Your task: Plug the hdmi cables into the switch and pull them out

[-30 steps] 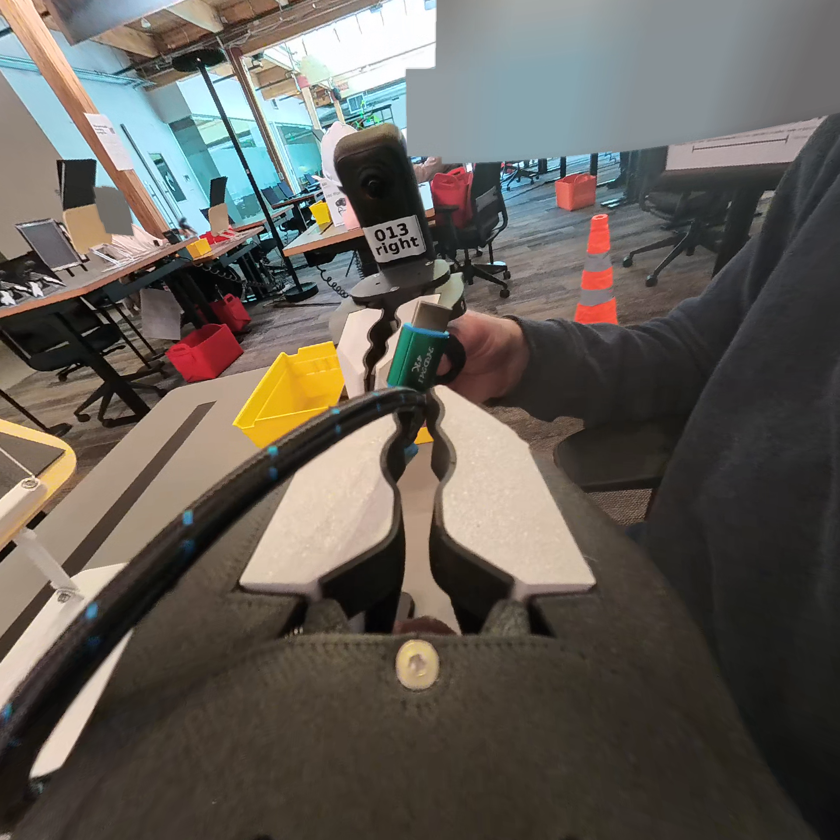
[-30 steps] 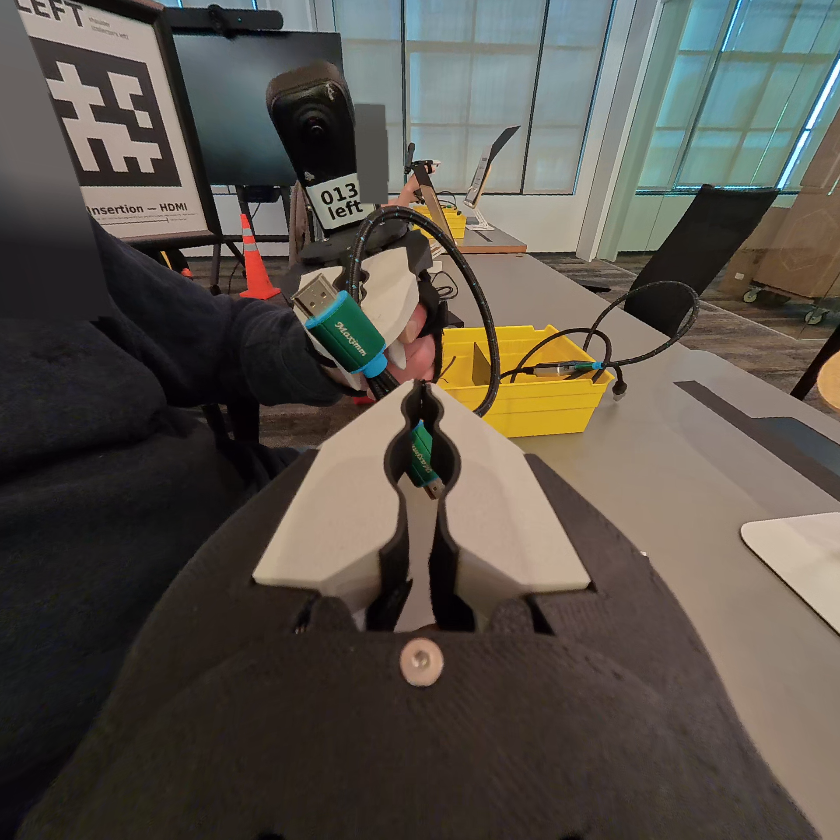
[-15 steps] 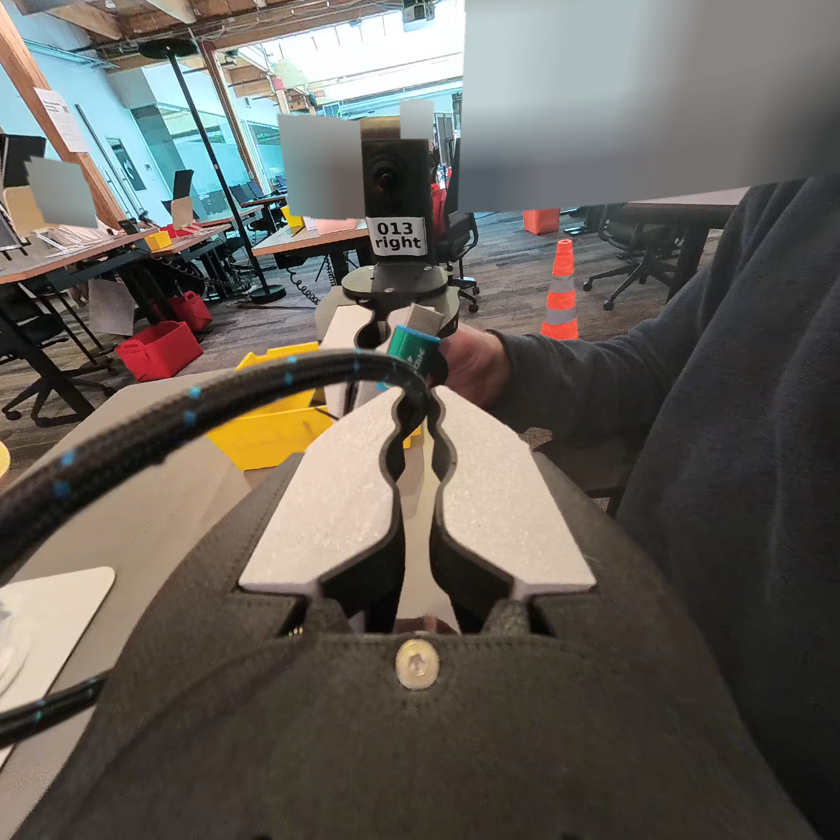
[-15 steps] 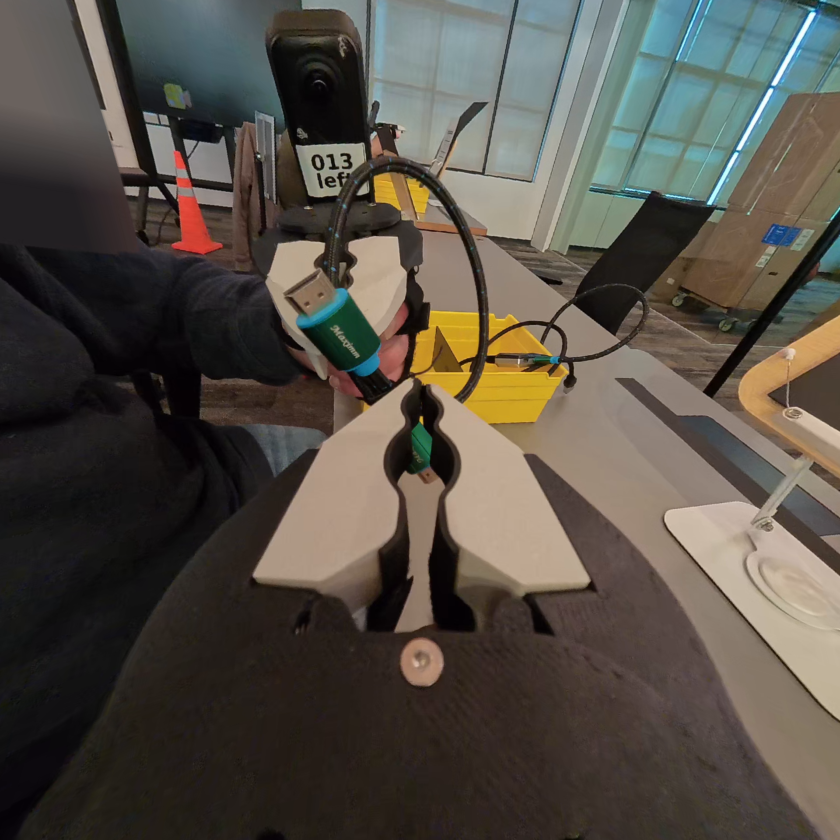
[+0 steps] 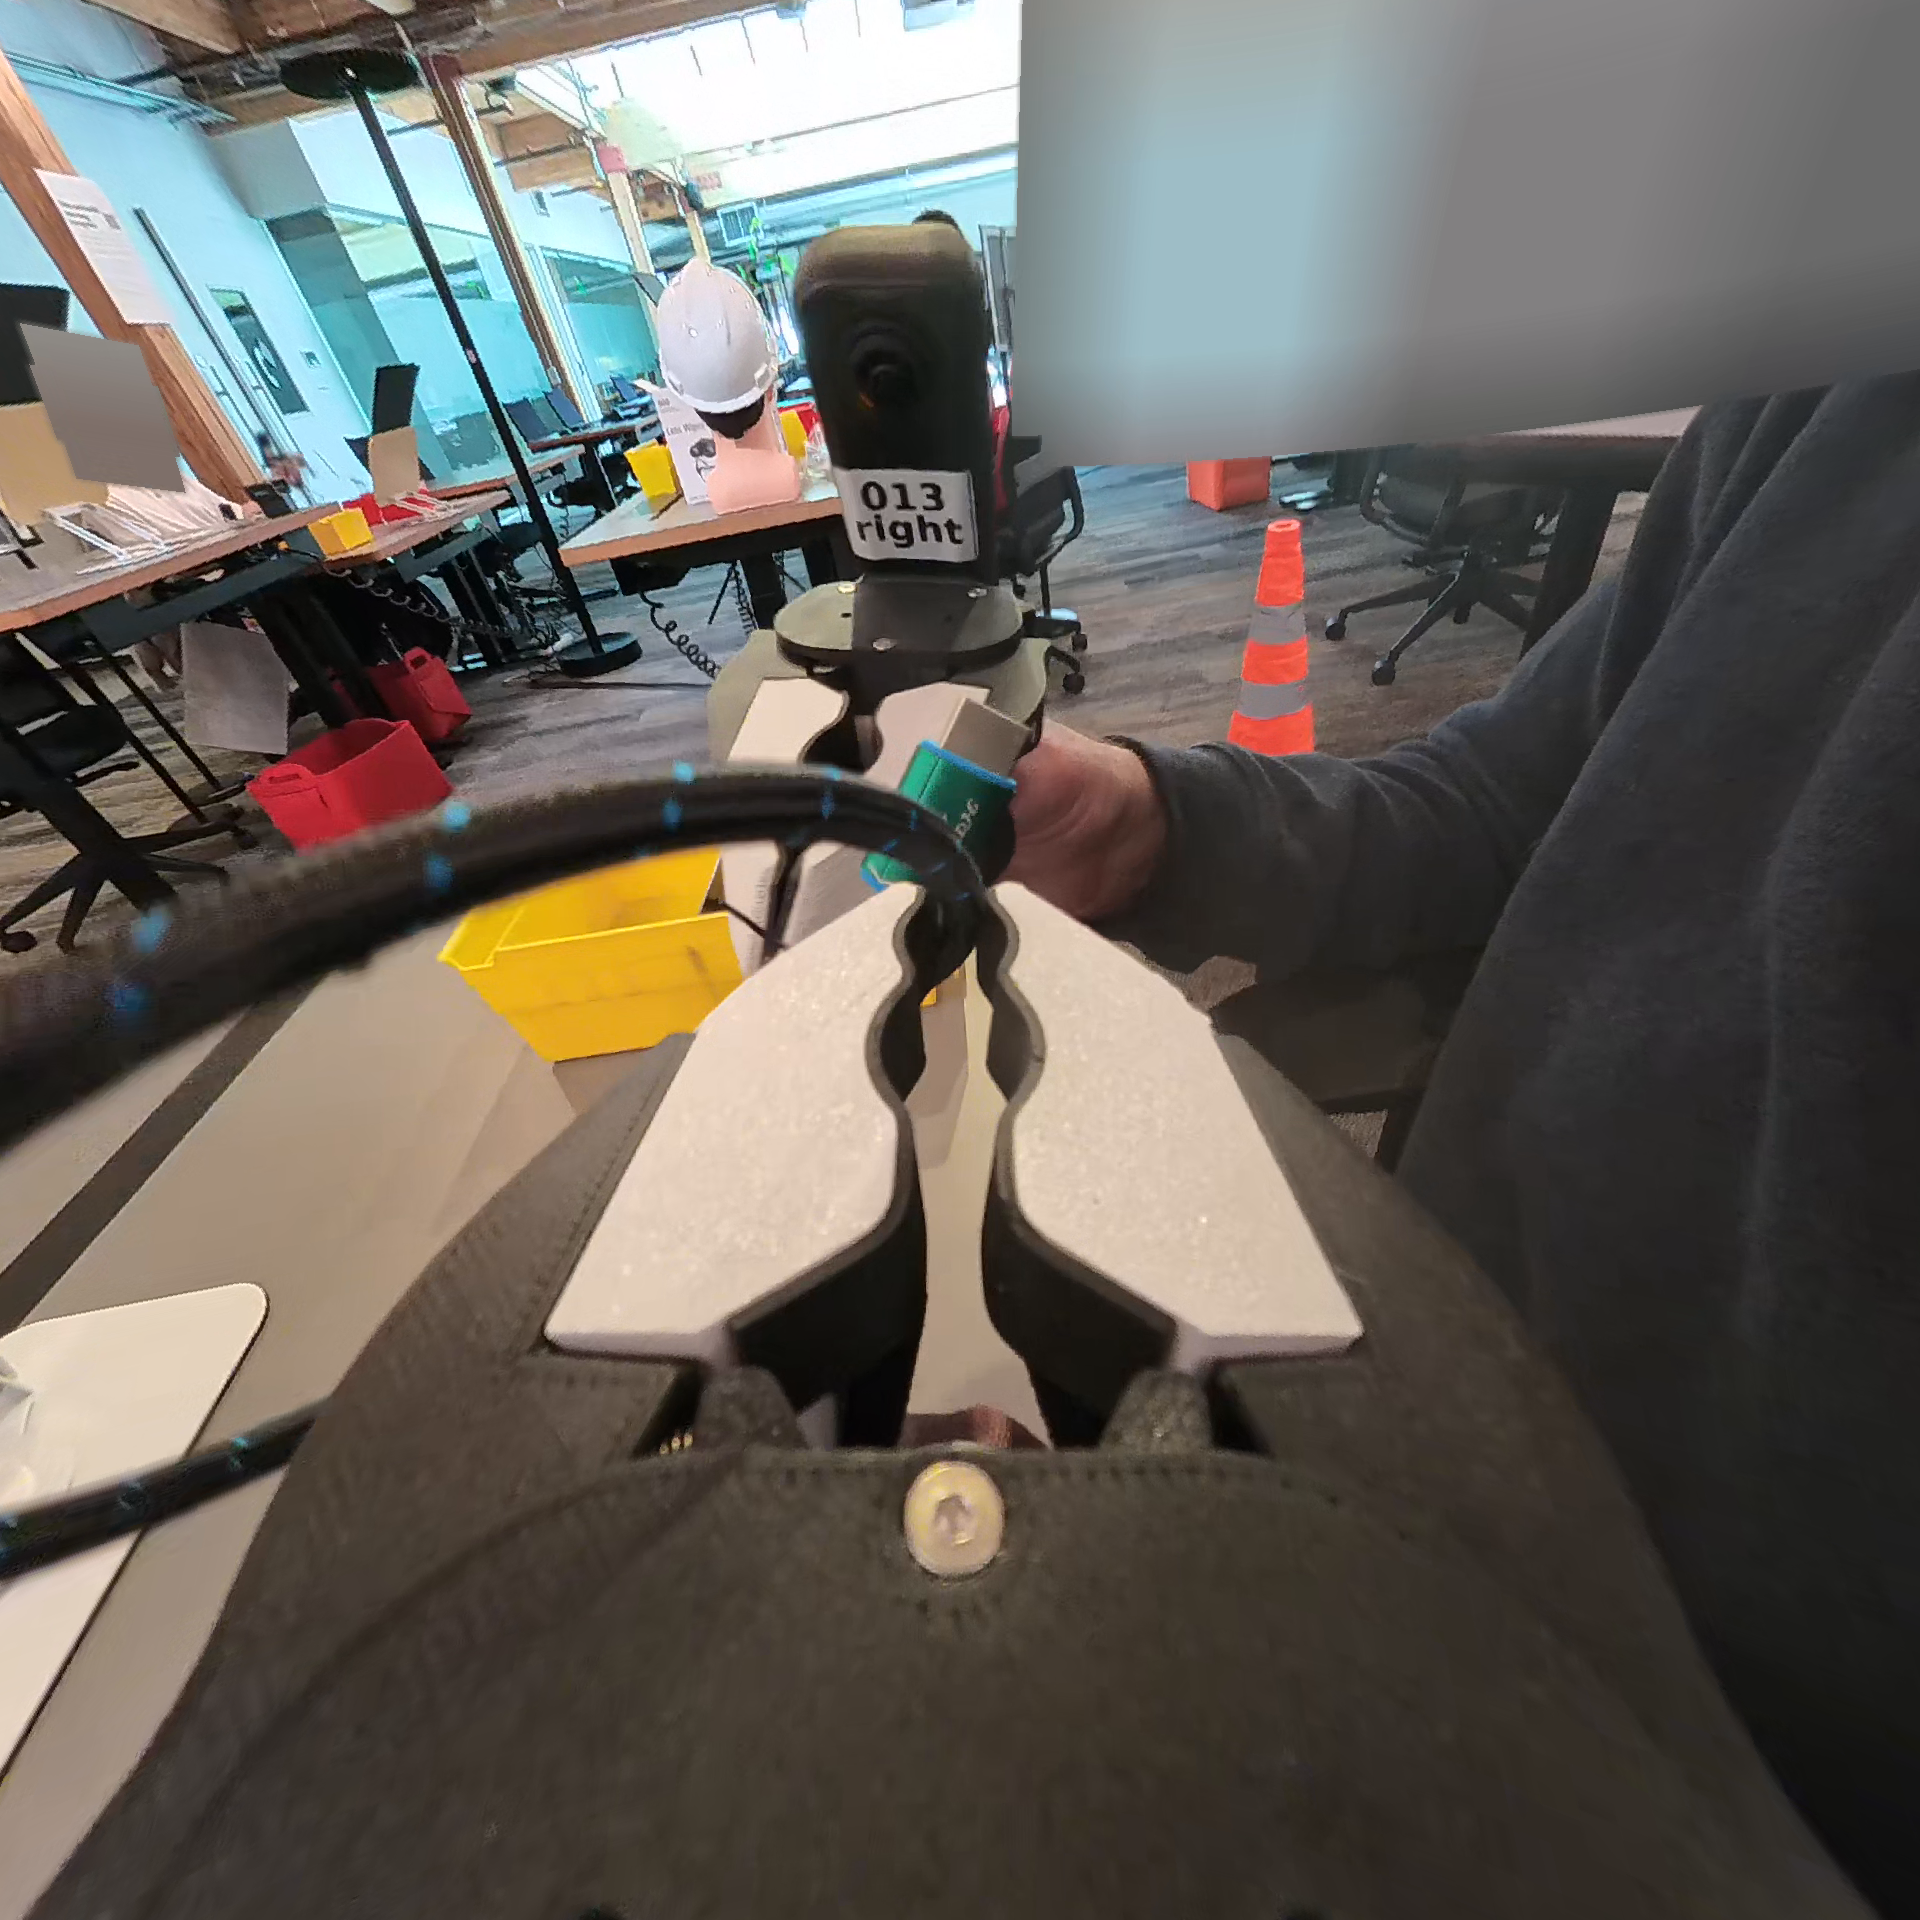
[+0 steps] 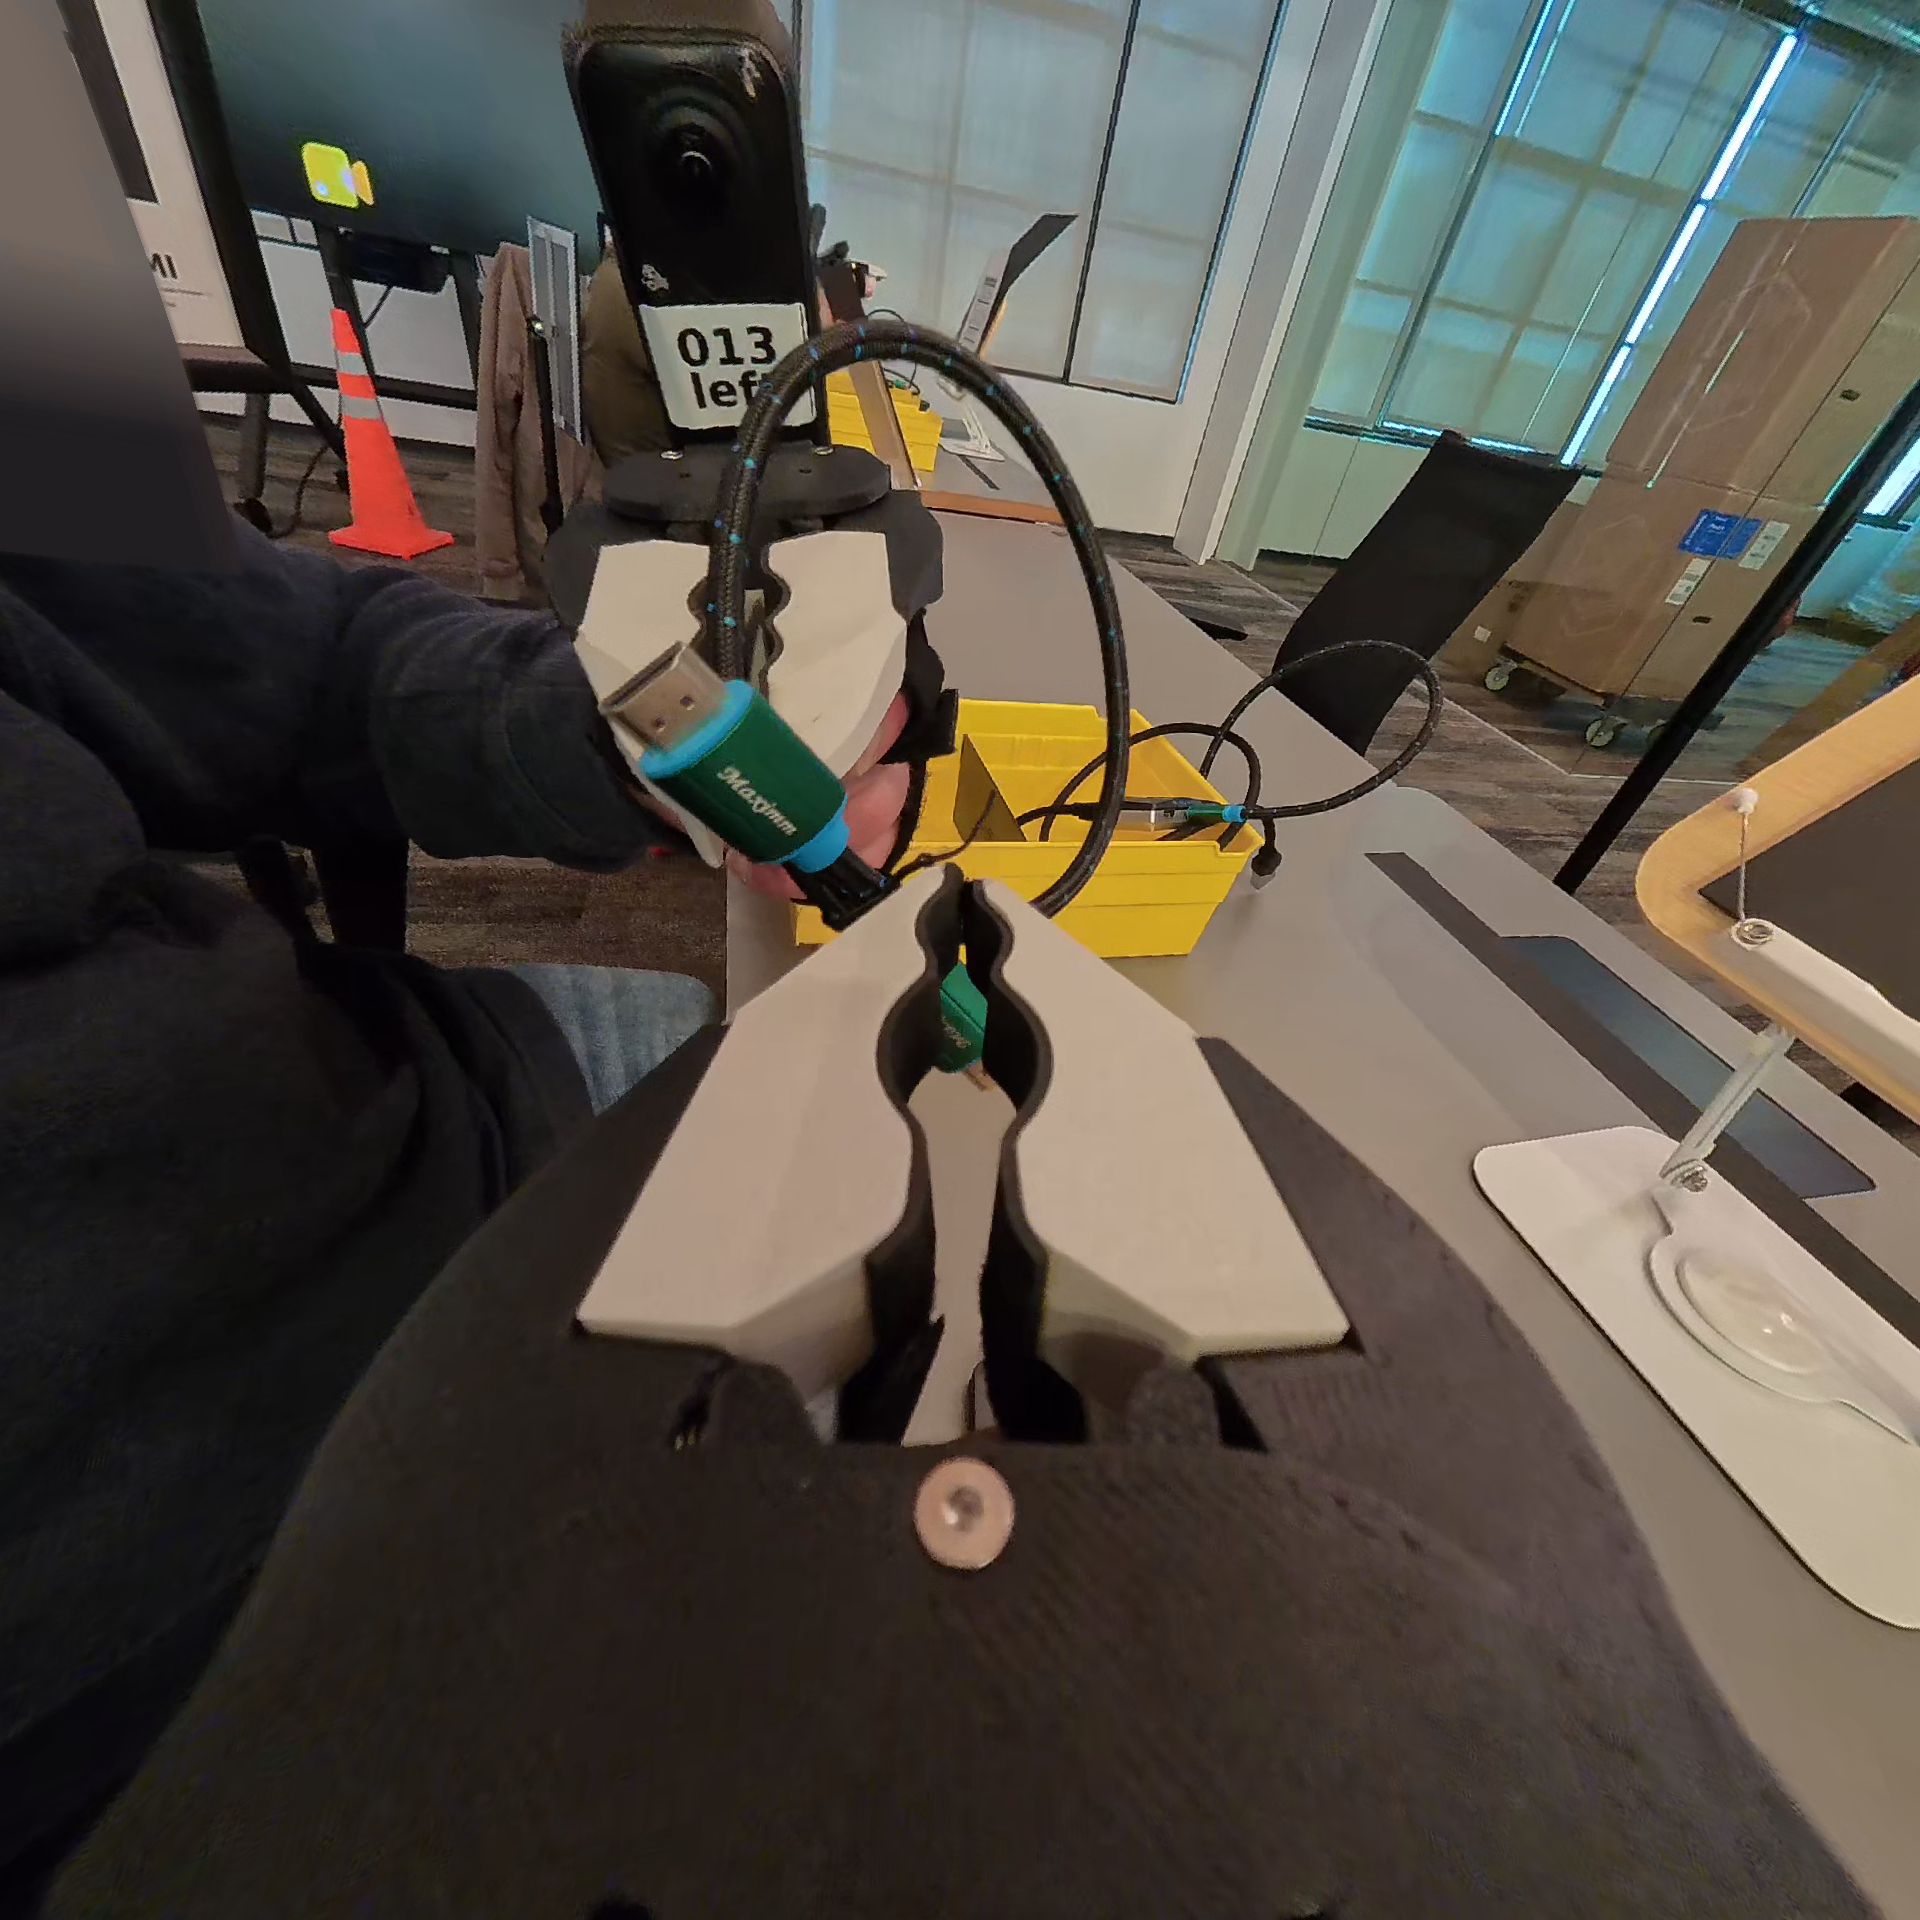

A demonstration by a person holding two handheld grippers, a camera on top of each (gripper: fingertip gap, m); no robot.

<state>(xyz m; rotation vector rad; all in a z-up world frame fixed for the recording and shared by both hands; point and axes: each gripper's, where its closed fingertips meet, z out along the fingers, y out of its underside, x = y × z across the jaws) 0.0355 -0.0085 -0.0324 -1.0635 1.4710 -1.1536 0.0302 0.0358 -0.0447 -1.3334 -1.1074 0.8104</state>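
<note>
Both the left gripper [image 5: 948,914] and right gripper [image 6: 961,904] pinch the cable [image 6: 1101,623], its green plug [image 6: 743,769] tilting up-left.

I see a white sticker [image 5: 911,511] with black letters and numbers on each black camera [image 5: 888,364]. The green plug [image 6: 753,790] has pale writing along its side.

The HDMI plug [image 6: 743,764], centre-left in the right wrist view, has a dark green shell with light blue collars and a silver metal tip. Its braided cable [image 6: 1091,582] is black flecked with blue. Behind sits a bright yellow bin [image 6: 1132,894] on a grey table [image 6: 1382,1049]. At upper left stands an orange traffic cone [image 6: 369,457] with grey bands.
</note>
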